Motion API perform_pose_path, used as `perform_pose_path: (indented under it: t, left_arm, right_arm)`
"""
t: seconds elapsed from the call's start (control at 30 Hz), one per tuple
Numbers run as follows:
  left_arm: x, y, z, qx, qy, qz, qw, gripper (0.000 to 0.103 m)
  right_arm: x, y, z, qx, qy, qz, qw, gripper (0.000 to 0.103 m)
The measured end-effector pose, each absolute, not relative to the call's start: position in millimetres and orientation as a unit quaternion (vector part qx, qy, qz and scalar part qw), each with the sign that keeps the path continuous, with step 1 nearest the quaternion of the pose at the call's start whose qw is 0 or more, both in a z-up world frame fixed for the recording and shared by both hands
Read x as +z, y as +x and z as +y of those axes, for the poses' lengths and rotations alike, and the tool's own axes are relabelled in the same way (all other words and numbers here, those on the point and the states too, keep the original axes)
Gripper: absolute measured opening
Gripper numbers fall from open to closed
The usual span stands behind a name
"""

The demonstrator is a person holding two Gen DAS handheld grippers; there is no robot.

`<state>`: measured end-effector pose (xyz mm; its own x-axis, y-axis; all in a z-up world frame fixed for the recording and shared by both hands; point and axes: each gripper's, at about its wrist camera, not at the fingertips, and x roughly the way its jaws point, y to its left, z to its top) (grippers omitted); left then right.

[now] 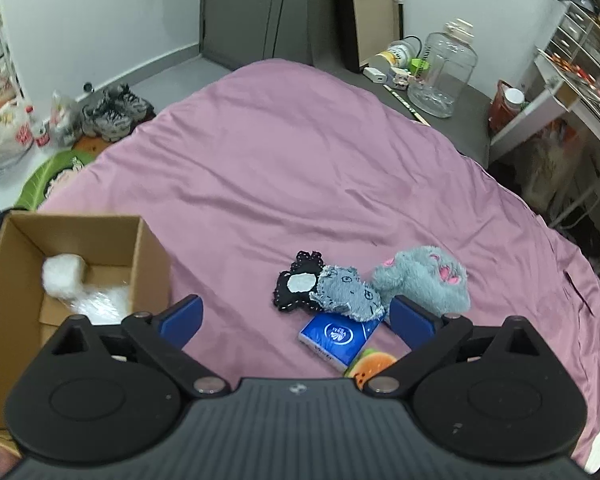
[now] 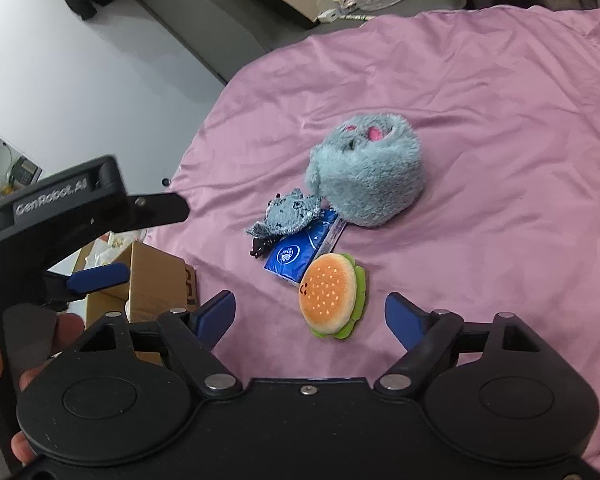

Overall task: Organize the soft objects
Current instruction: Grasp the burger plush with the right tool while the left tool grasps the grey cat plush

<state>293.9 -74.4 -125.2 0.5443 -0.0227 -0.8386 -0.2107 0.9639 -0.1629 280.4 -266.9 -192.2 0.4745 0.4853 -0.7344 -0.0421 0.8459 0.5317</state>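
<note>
On the pink bedspread [image 1: 284, 168] lies a cluster: a fluffy grey plush [image 1: 424, 280] [image 2: 366, 176], a denim cat patch [image 1: 348, 290] [image 2: 286, 216], a black stitched patch [image 1: 298, 286], a blue tissue pack [image 1: 336, 336] [image 2: 300, 252] and a burger plush [image 2: 332, 294] [image 1: 370, 364]. My left gripper [image 1: 296, 320] is open and empty, just short of the cluster. My right gripper [image 2: 310, 316] is open and empty, its jaws on either side of the burger plush, above it. A cardboard box [image 1: 72, 264] [image 2: 156, 276] at the left holds white wrapped items [image 1: 66, 276].
Shoes [image 1: 114, 114] and bags [image 1: 4, 136] lie on the floor at far left. A large clear jar [image 1: 444, 76] and clutter stand on a grey surface beyond the bed. Shelves [image 1: 572, 80] are at the right. The left gripper's body [image 2: 68, 204] shows in the right wrist view.
</note>
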Motion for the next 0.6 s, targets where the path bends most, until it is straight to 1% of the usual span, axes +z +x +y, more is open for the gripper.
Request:
perform_pose_path:
  t: [0.13, 0.3, 0.33, 0.4, 0.47, 0.5, 0.57, 0.6]
  left_arm:
    - [-141, 303, -71, 0.056, -0.151, 0.482, 0.861, 0.094]
    - [-156, 313, -72, 0.059, -0.171, 0.483, 0.857, 0.089]
    - [-159, 315, -72, 0.058, -0.173, 0.484, 0.856, 0.086]
    - [-165, 320, -73, 0.057, -0.181, 0.488, 0.852, 0.081]
    - [-171, 324, -71, 0.058, -0.193, 0.494, 0.846, 0.069]
    - [-174, 326, -69, 0.059, -0.2, 0.497, 0.842, 0.067]
    - [-180, 330, -67, 0.06, -0.209, 0.502, 0.837, 0.061]
    - [-183, 332, -66, 0.061, -0.21, 0.503, 0.836, 0.061]
  right_arm:
    - [-202, 290, -265, 0.164, 0.226, 0.498, 0.821, 0.077]
    - [-211, 298, -257, 0.167, 0.215, 0.508, 0.817, 0.077]
    - [-212, 299, -254, 0.168, 0.209, 0.511, 0.817, 0.076]
    - [-216, 300, -251, 0.169, 0.2, 0.516, 0.816, 0.071]
    - [-220, 303, -251, 0.169, 0.202, 0.522, 0.811, 0.066]
    - [-221, 305, -251, 0.168, 0.202, 0.525, 0.81, 0.063]
    - [-225, 307, -251, 0.166, 0.203, 0.529, 0.807, 0.061]
    - [-226, 307, -250, 0.166, 0.202, 0.532, 0.806, 0.061]
